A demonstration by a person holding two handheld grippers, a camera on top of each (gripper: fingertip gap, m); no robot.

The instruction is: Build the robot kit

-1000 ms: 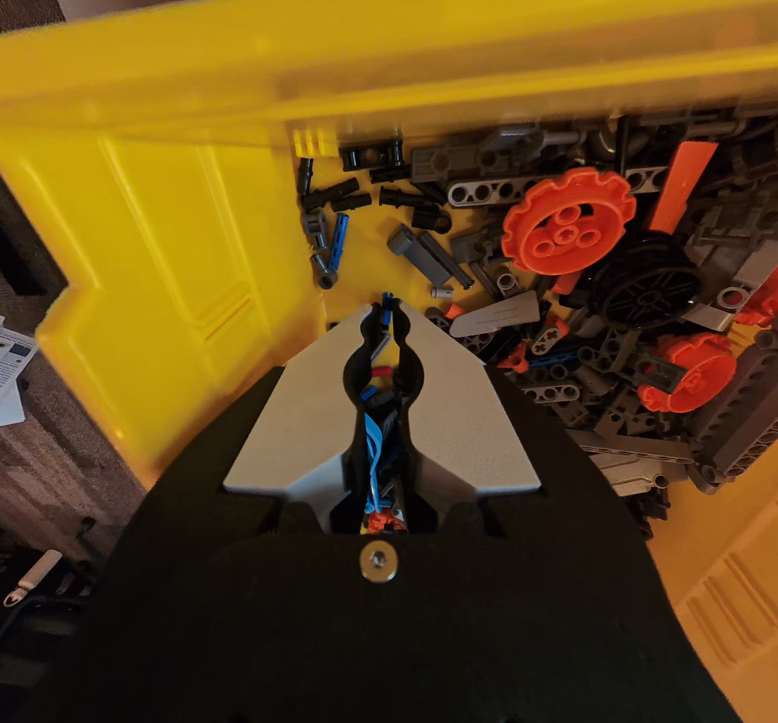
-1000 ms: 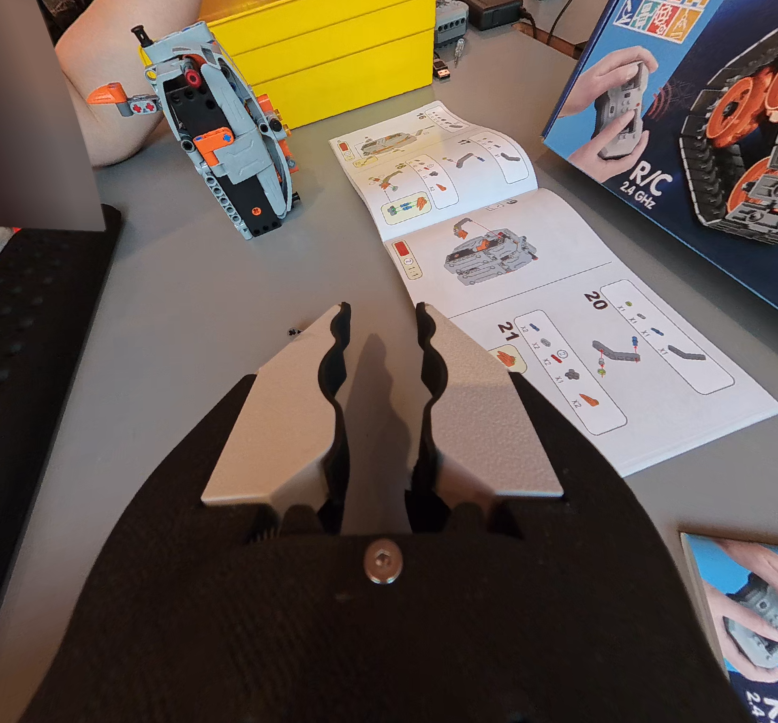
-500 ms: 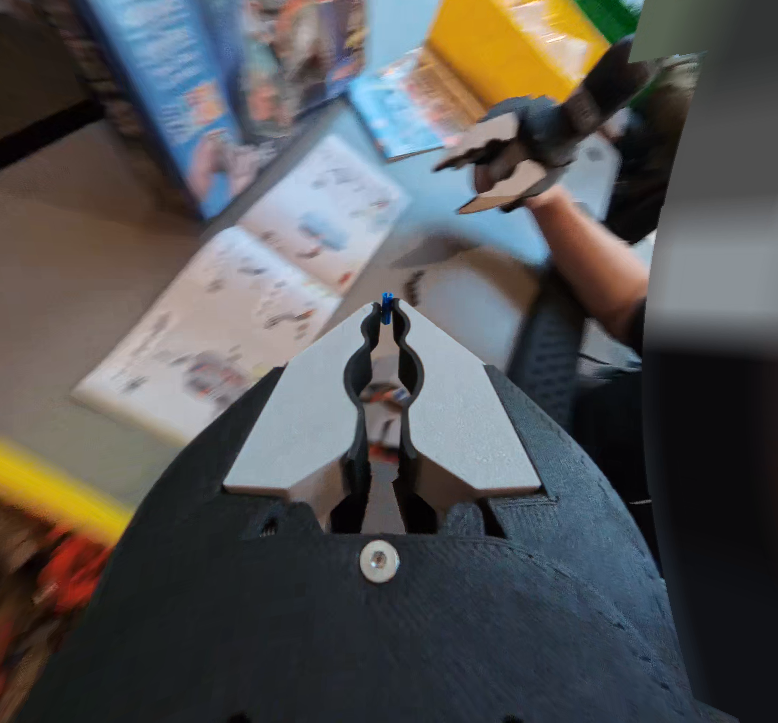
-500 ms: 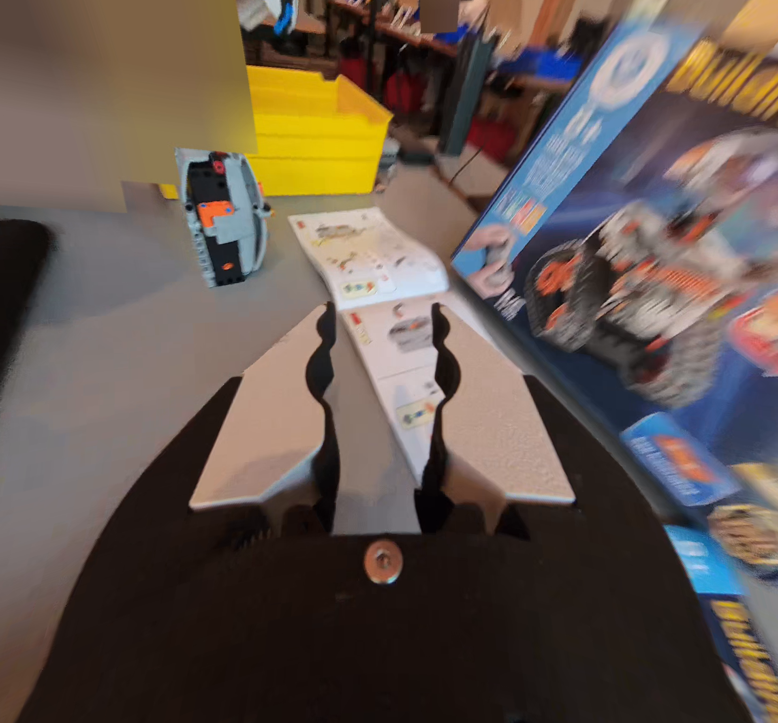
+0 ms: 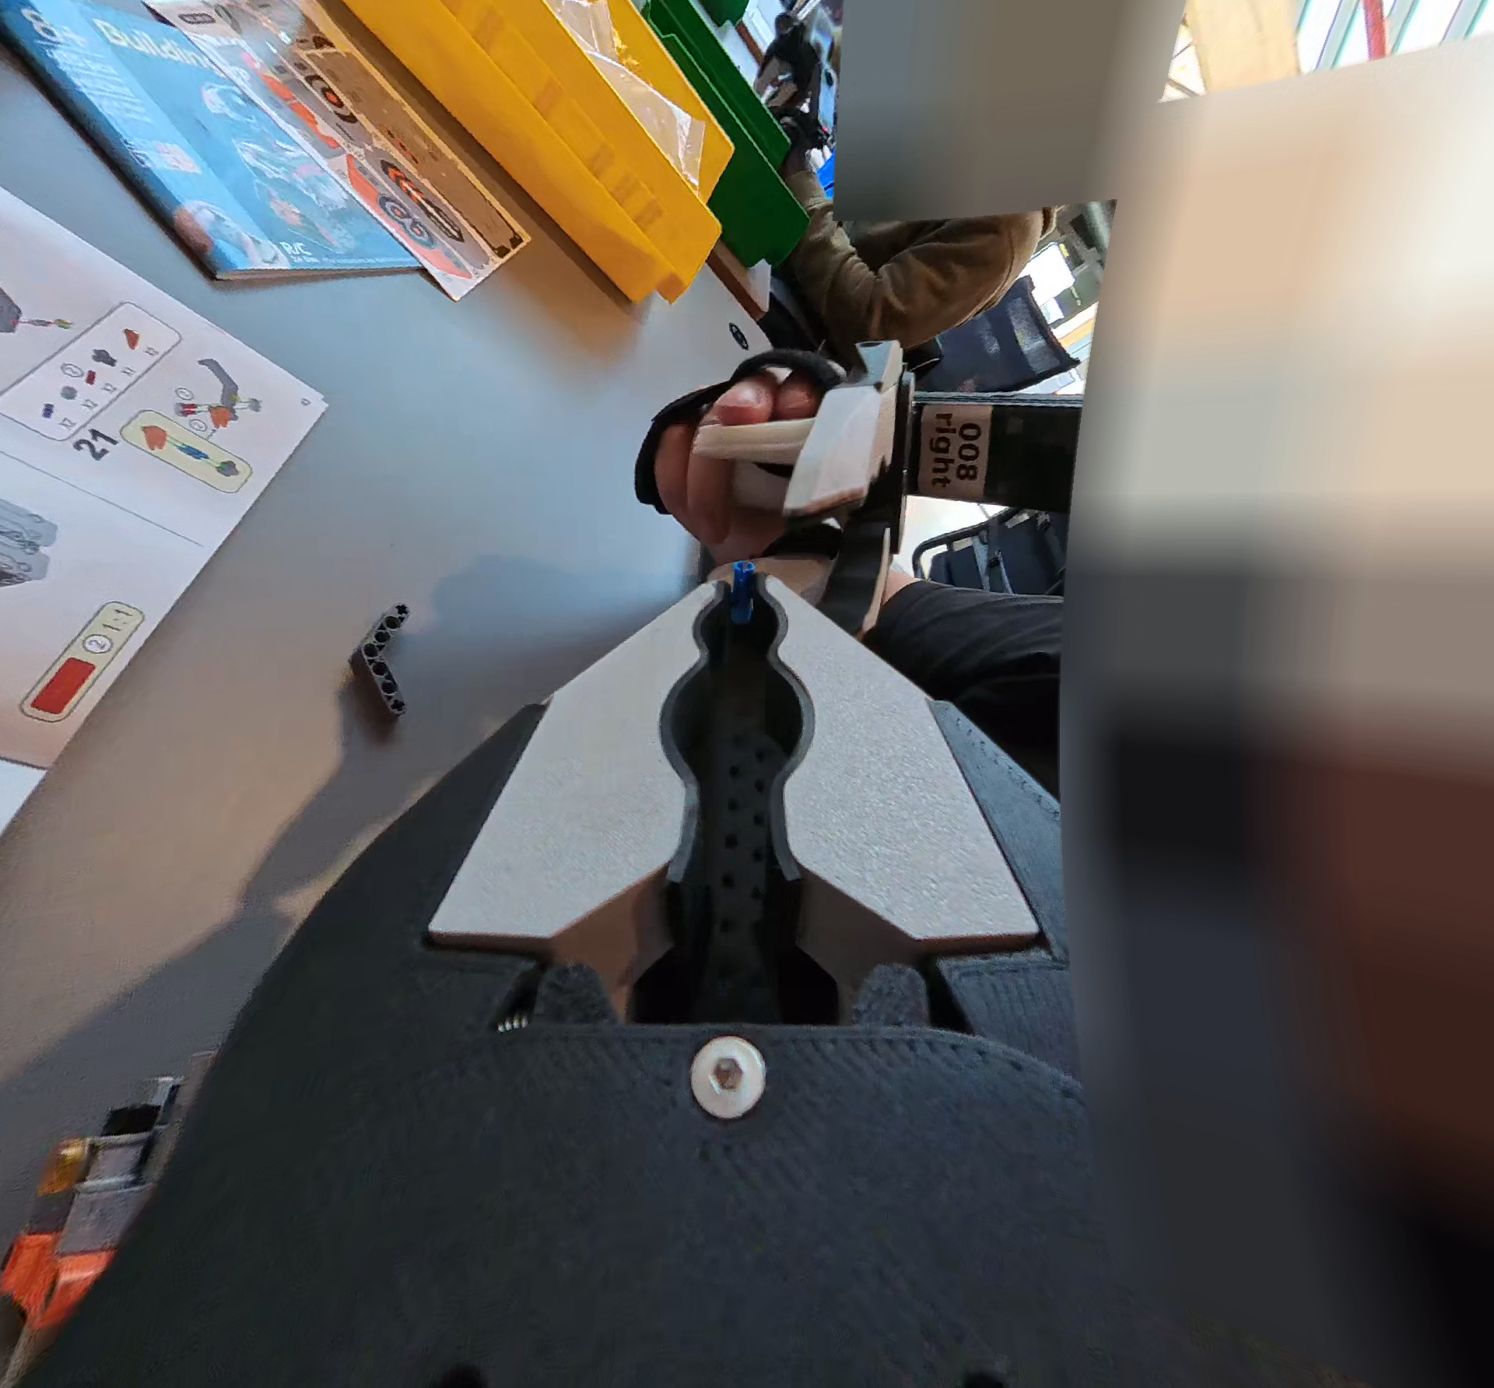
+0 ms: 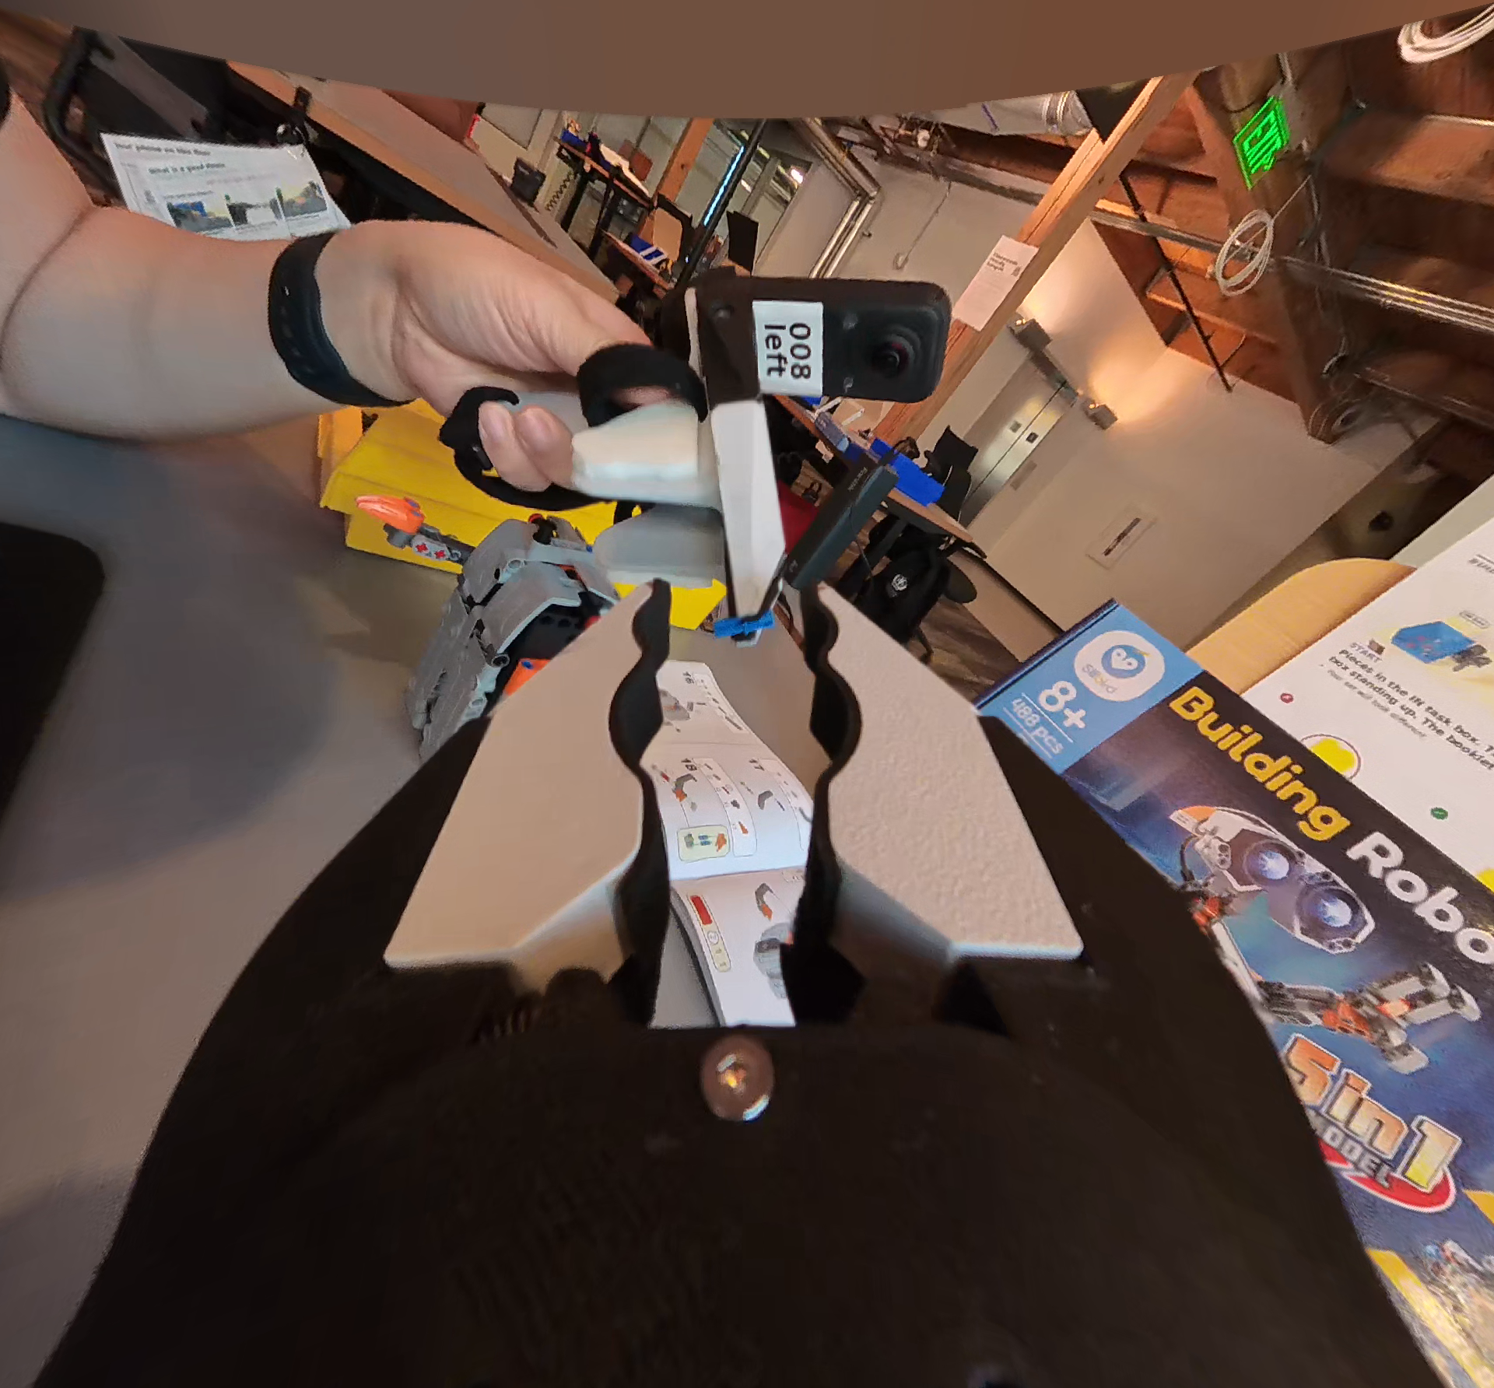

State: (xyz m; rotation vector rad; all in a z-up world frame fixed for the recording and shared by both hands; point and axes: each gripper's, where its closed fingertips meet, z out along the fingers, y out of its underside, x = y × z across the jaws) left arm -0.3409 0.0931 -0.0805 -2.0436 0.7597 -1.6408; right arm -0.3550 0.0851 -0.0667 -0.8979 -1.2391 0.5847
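My left gripper (image 5: 742,591) is shut on a small blue pin (image 5: 741,607) that sticks out at its tips, held above the grey table (image 5: 485,460). My right gripper (image 6: 732,605) is open and empty. The two face each other closely. In the right wrist view the left gripper (image 6: 748,609) points down, and the blue pin (image 6: 742,624) sits level with my right fingertips, in the gap between them. In the left wrist view the right gripper (image 5: 816,492) shows just beyond the pin, in a person's hand.
A dark L-shaped beam (image 5: 380,658) lies on the table. The open instruction booklet (image 5: 121,460) and a blue booklet (image 5: 186,137) lie left. Yellow bins (image 5: 525,80) and green bins (image 5: 728,137) stand behind. A part-built grey model (image 6: 517,622) and a blue box (image 6: 1293,864) stand nearby. My two grippers' fingertips are within a few centimetres of each other.
My left gripper came out of the yellow bin with the blue pin and swung round above the table. My right gripper rose off the table, opened wider and now faces the left.
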